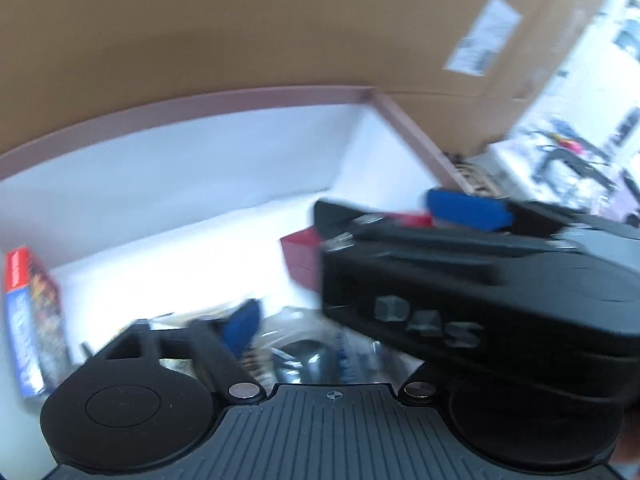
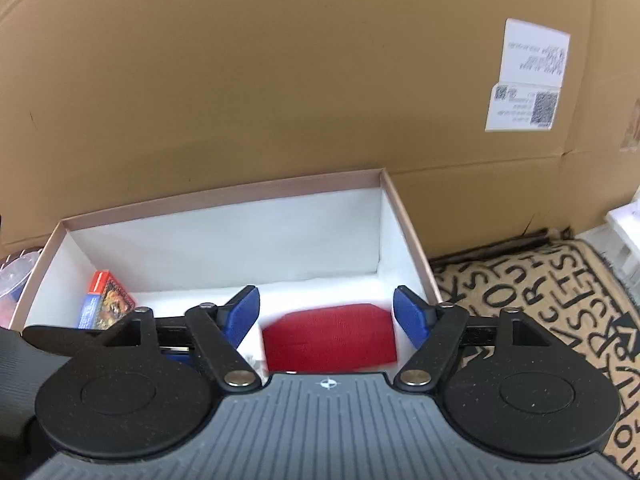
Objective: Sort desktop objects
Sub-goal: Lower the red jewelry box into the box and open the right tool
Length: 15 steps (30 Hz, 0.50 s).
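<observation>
Right gripper (image 2: 326, 318) sits over the white-lined box (image 2: 224, 236), jaws spread wide, nothing pinched. A red fabric-textured object (image 2: 330, 342) lies on the box floor between the blue fingers (image 2: 240, 316), lower centre of frame. A small colourful carton (image 2: 105, 306) stands at the box's left end. Left gripper (image 1: 280, 320): view blurred and blocked by the right gripper's body, so jaw state cannot be told.
</observation>
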Each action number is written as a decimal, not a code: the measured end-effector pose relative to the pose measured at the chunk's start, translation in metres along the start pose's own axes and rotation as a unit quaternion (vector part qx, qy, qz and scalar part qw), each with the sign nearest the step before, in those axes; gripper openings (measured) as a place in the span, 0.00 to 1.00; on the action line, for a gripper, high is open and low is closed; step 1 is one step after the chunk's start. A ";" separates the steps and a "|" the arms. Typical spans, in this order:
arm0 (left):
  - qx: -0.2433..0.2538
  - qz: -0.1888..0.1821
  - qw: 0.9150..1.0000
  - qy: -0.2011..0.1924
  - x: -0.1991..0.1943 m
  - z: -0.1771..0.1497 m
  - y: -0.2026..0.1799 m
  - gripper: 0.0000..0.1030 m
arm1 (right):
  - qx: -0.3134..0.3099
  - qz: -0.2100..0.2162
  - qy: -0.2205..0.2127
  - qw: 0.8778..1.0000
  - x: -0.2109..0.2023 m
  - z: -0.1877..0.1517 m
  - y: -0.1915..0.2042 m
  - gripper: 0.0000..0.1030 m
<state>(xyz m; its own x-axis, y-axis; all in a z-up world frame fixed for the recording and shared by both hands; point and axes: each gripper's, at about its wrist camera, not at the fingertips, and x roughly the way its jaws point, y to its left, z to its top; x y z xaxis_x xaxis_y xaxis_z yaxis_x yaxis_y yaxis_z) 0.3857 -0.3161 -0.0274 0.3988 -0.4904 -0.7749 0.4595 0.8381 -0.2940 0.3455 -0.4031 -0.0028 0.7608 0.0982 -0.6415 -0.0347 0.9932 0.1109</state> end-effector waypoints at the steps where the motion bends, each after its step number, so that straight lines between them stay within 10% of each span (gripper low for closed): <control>1: -0.001 0.000 1.000 0.000 0.000 0.000 0.001 0.87 | -0.001 0.003 -0.006 1.000 -0.002 -0.001 0.000 0.84; 15: -0.011 -0.013 1.000 -0.012 -0.007 -0.003 0.005 0.88 | 0.050 0.018 -0.026 0.998 -0.026 -0.019 -0.007 0.92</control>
<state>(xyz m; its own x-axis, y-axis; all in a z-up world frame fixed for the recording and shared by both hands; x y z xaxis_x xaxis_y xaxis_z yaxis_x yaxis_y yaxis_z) 0.3830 -0.3078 -0.0249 0.4057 -0.5166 -0.7540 0.4519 0.8304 -0.3258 0.3140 -0.4114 -0.0014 0.7936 0.1268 -0.5951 0.0015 0.9776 0.2103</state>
